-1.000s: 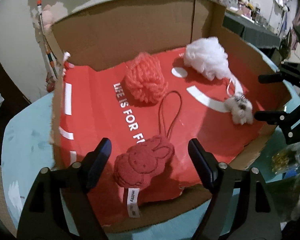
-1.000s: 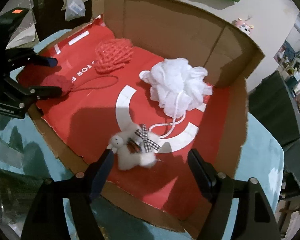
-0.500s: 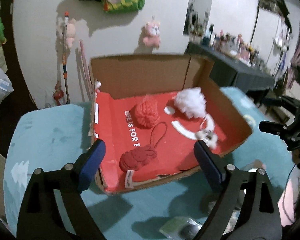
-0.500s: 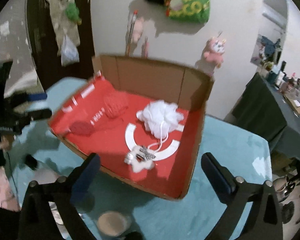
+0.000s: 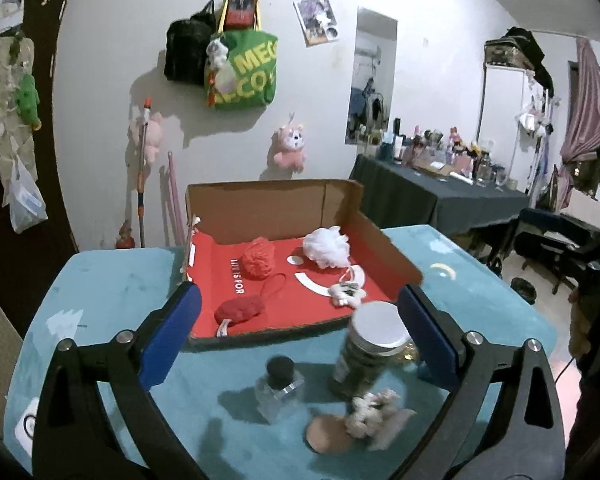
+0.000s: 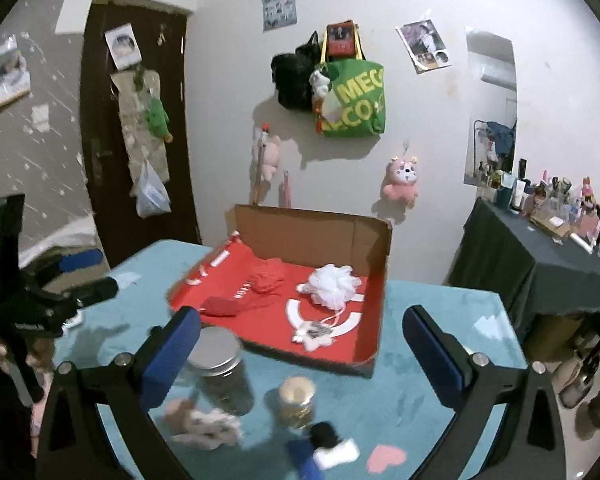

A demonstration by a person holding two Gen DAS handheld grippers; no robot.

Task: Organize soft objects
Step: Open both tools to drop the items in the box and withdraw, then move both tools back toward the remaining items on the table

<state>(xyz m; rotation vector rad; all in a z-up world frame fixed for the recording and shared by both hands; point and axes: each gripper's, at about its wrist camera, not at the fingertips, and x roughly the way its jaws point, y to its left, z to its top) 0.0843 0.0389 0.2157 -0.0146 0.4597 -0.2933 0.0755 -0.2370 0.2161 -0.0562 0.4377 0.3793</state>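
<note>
A shallow cardboard box [image 5: 268, 204] with a red lining stands on the teal table [image 5: 100, 280]. In it lie a red rabbit plush [image 5: 239, 309], a red yarn ball [image 5: 259, 258], a white mesh puff [image 5: 326, 247] and a small white plush [image 5: 346, 293]. The box also shows in the right wrist view [image 6: 312, 236]. A beige plush [image 5: 374, 418] lies on the table outside the box, near me; it also shows in the right wrist view [image 6: 204, 424]. My left gripper [image 5: 298, 334] and my right gripper [image 6: 300, 354] are both open and empty, held back from the box.
A silver-lidded jar [image 5: 370, 354], a small glass bottle with a black cap [image 5: 279, 386] and a small gold-lidded jar [image 6: 298, 400] stand on the table in front of the box. A dark table with bottles [image 5: 440, 192] stands at the right. Bags and plush toys hang on the wall.
Both grippers have pulled back and up, away from the box. The red rabbit plush and the small white plush lie free in the box. The jars and the beige plush have come into view.
</note>
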